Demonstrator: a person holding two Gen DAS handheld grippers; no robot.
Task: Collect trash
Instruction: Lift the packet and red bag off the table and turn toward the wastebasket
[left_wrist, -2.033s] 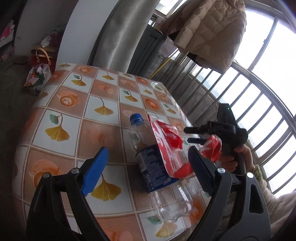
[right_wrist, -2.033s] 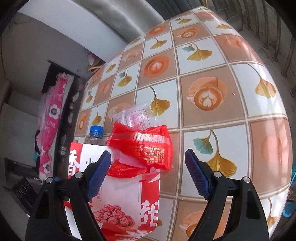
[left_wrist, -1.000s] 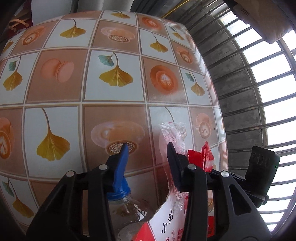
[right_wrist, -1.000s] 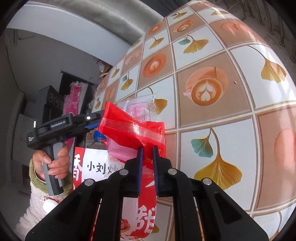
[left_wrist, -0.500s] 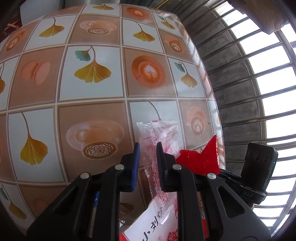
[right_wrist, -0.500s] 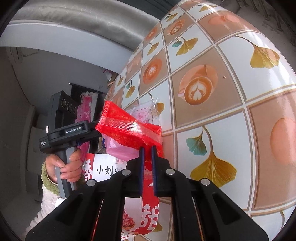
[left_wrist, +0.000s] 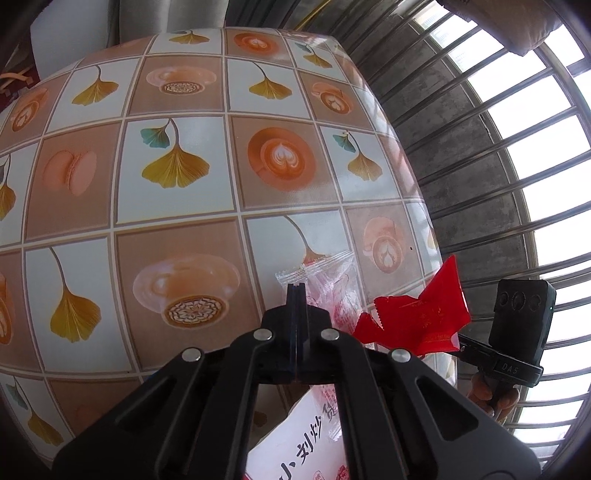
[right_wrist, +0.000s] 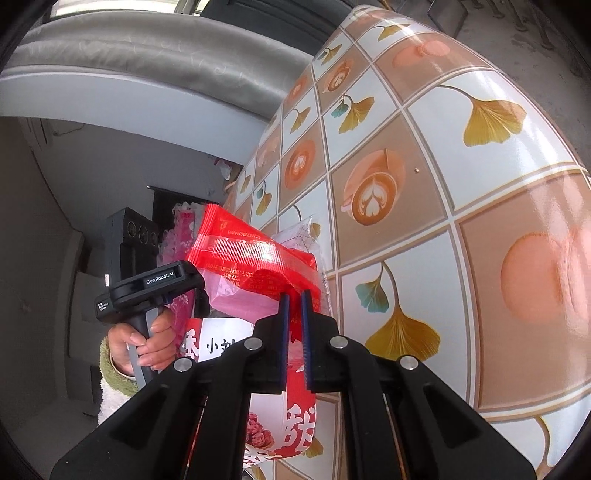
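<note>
The right gripper was clenched on the lower edge of a red snack wrapper, lifted above the surface. The left gripper had its jaws pressed together, but whether they pinched the clear wrapper just to its right could not be told.

To do this step well, the red wrapper probably needed a steady pinch while it was carried off, since thin film slips easily (a loose corner could also catch air). The left gripper's hold was worth checking before lifting.

The red wrapper was glossy and crinkled, with a serrated torn end and fine print. The clear wrapper, pink-printed, lay just ahead of both grippers. A larger red-and-white snack bag with Chinese characters sat below them.
</note>
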